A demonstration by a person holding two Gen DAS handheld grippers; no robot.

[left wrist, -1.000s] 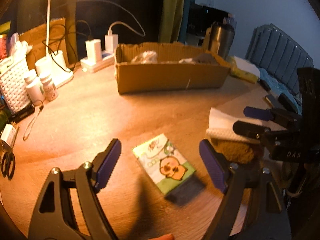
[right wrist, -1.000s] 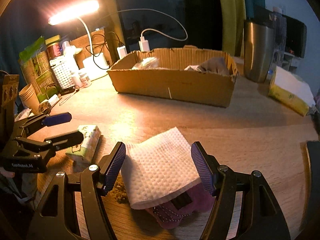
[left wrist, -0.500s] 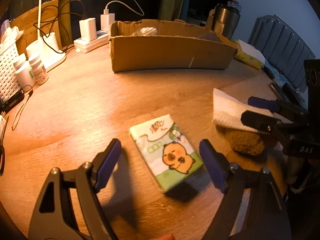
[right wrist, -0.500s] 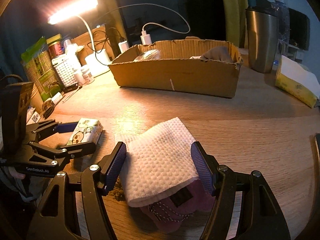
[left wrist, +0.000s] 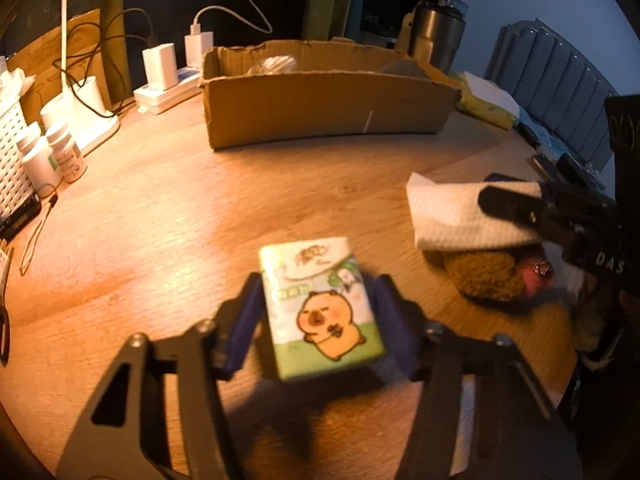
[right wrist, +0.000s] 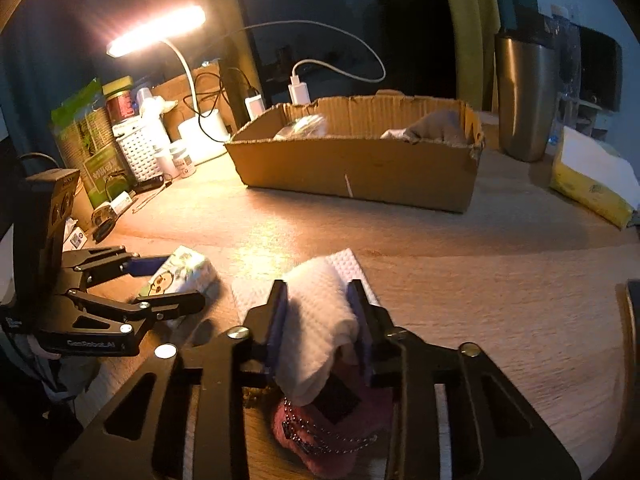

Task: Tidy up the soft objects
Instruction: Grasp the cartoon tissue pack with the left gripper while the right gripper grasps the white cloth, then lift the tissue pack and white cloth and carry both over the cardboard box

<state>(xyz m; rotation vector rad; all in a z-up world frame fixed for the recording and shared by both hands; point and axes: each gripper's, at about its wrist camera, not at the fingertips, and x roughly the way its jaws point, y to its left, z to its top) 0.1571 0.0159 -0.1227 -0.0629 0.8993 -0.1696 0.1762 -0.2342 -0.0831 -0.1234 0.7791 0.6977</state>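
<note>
My left gripper (left wrist: 320,320) is shut on a tissue pack (left wrist: 320,308) printed with an orange cartoon animal, held just above the wooden table (left wrist: 160,220). It also shows in the right wrist view (right wrist: 180,276). My right gripper (right wrist: 320,320) is shut on a white waffle cloth (right wrist: 320,320), bunched between its pads. The cloth (left wrist: 452,216) lies over a brown fuzzy item (left wrist: 484,276) and a pink plush piece with a bead chain (right wrist: 332,436). A cardboard box (left wrist: 320,100) stands at the back with soft items inside.
A desk lamp (right wrist: 160,32), chargers (left wrist: 160,66), white bottles (left wrist: 60,152) and a white basket (right wrist: 140,144) crowd the back left. A steel tumbler (right wrist: 524,96) and a yellow tissue pack (right wrist: 592,184) stand at the back right.
My left gripper moved forward and closed on the tissue pack, lifting it slightly. My right gripper closed on the white cloth, bunching it up.
</note>
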